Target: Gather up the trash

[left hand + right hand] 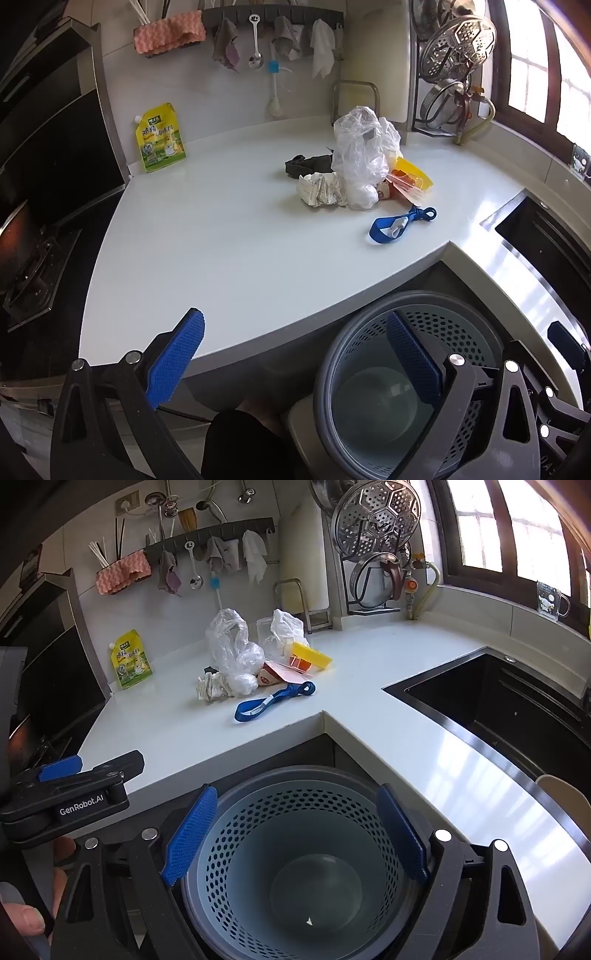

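Note:
A heap of trash lies on the white counter (221, 240): a clear plastic bag (362, 147), crumpled printed paper (321, 190), a black scrap (306, 164), a yellow box (415, 171) and a blue strap (399, 225). The right wrist view shows the same bag (232, 646), paper (212, 688), box (310, 655) and strap (273, 699). A grey-blue perforated bin (258, 812) stands below the counter's inner corner, empty but for a tiny scrap. My right gripper (297, 834) hovers open over the bin. My left gripper (295, 354) is open too, near the counter's front edge, far from the heap.
A yellow pouch (160, 138) leans on the back wall at the left. There is a black stove (29, 258) to the left and a dark sink (498, 701) to the right. Cloths and a spoon hang from a rail (207, 531). A rack with a steamer plate (373, 517) stands at the back.

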Motion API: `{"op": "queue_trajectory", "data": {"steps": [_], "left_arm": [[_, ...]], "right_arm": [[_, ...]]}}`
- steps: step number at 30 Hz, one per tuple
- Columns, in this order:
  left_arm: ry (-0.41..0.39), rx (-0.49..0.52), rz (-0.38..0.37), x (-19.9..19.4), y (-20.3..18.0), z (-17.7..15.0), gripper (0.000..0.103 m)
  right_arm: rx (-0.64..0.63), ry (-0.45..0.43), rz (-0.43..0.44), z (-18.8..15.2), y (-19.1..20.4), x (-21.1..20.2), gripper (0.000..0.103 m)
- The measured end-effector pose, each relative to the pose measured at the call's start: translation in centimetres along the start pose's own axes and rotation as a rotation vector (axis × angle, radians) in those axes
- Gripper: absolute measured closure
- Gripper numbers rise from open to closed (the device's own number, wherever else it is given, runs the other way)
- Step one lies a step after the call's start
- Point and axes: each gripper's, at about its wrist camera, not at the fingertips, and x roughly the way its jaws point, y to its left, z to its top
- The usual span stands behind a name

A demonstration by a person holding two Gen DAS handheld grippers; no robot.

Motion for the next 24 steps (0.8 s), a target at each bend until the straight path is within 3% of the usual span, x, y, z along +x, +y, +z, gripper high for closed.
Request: {"op": "queue_trajectory", "data": {"steps": [24], "left_arm": [[0.018,0.009,-0.002,0.12,-0.21,-0.36,0.006]], "right_arm": [[0.007,-0.013,0.004,0.16,-0.08,-0.28,0.019]]}}
